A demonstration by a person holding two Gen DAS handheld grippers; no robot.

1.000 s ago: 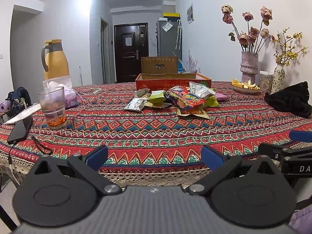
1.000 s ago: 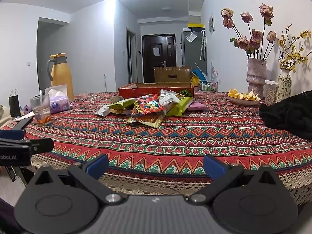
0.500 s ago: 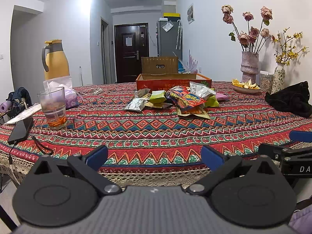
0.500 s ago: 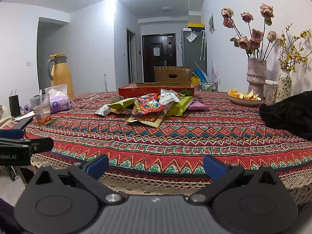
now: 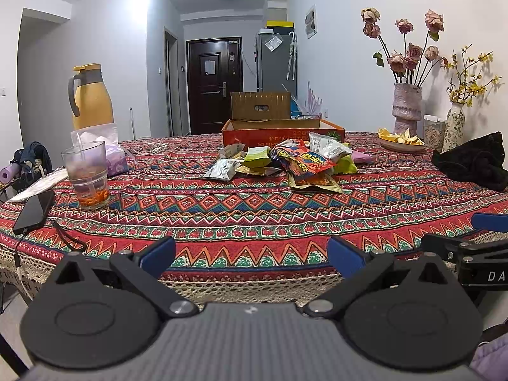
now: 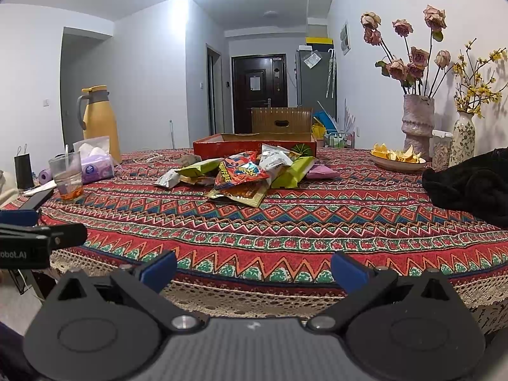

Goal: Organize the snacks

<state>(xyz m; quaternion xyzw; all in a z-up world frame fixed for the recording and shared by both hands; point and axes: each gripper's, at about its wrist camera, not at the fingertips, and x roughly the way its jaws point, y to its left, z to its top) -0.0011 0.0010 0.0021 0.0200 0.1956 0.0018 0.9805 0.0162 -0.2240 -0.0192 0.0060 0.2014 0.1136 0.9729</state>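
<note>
A pile of snack packets (image 5: 285,163) lies in the middle of the patterned tablecloth, with a red-blue bag (image 5: 301,158) on top; it also shows in the right wrist view (image 6: 241,174). Behind it stands a low red cardboard box (image 5: 282,131), also seen in the right wrist view (image 6: 254,146). My left gripper (image 5: 250,255) is open and empty at the table's near edge. My right gripper (image 6: 254,268) is open and empty at the near edge too, to the right of the left one.
A glass with a straw (image 5: 87,174), a phone (image 5: 33,211), a tissue pack (image 5: 114,155) and a yellow jug (image 5: 90,96) stand at the left. A black cloth (image 5: 473,160), a fruit dish (image 5: 400,139) and flower vases (image 5: 408,108) are at the right.
</note>
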